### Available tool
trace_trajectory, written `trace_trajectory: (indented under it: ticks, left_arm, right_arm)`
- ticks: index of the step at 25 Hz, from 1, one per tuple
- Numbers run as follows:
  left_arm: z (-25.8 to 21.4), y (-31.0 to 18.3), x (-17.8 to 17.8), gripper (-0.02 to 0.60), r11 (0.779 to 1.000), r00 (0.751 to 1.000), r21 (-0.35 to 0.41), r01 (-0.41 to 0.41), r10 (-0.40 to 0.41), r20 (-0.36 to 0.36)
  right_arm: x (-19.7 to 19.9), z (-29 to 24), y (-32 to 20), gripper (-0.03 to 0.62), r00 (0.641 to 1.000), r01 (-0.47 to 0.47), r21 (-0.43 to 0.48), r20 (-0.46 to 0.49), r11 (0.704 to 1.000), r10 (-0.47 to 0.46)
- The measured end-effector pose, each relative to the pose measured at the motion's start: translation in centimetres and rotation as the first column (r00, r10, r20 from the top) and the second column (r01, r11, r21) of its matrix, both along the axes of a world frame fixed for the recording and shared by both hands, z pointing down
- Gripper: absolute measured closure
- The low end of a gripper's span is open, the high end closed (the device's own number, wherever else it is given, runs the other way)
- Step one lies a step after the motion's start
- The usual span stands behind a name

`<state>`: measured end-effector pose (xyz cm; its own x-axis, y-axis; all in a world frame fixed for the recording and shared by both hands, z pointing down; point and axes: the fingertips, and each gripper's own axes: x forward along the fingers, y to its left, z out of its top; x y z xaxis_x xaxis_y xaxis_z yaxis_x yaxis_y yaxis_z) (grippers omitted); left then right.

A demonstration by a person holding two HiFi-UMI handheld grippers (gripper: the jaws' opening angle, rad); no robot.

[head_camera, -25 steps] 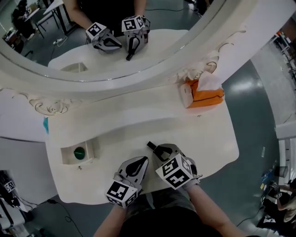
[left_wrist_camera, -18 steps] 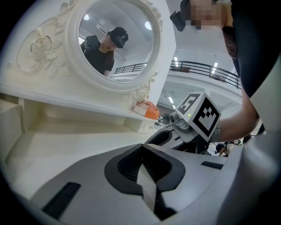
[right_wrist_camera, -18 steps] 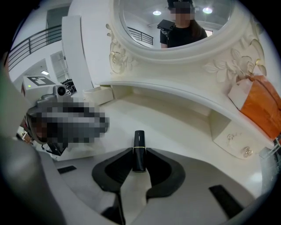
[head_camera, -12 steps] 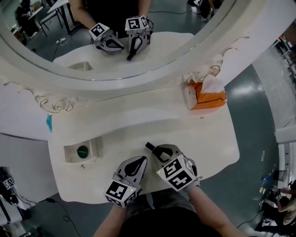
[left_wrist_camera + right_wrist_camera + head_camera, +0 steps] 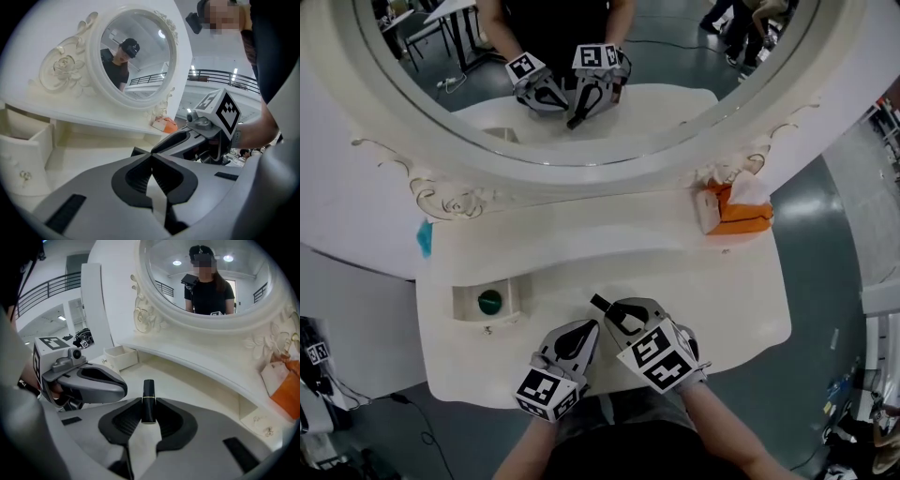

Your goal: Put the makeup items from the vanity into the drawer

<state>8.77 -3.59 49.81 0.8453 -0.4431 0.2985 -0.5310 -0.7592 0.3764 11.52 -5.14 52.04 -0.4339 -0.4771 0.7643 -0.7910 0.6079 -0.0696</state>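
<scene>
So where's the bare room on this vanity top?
Bare: the vanity top between the open drawer and the tissue box, and its right front corner. Crowded front middle: left gripper, and right gripper holding a lipstick.

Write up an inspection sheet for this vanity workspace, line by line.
Surface: white vanity top, mostly bare.
Job's things: black lipstick clamped in the right claw; small open drawer at the left holds a green round item.
Clutter: orange tissue box at the right rear.
Grippers: left claw shut, empty; right claw shut on the lipstick.
Cables: thin dark cable on the floor, lower left.
Surroundings: oval mirror reflecting both claws; grey floor.
</scene>
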Motion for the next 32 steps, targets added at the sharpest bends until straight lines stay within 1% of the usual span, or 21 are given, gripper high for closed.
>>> trace_trajectory:
  ticks: [10, 19, 32]
  left_arm:
    - [-0.9, -0.7, -4.6, 0.568, 0.997, 0.997, 0.017, 0.079, -0.079, -0.009]
    - [-1.4, -1.6, -9.9, 0.568, 0.986, 0.986, 0.024, 0.165, -0.165, -0.003]
    - [-1.9, -2.6, -15.2, 0.568, 0.970, 0.971, 0.033, 0.240, -0.240, -0.013]
  right_arm:
    - [-5.8, -1.9, -1.2, 0.491, 0.995, 0.101, 0.039, 0.022, 0.994, -0.101]
    - [-11.5, -3.2, -2.3, 0.491, 0.980, 0.194, 0.060, 0.035, 0.979, -0.196]
    - [-17.1, -3.9, -3.4, 0.491, 0.959, 0.280, 0.070, 0.017, 0.957, -0.282]
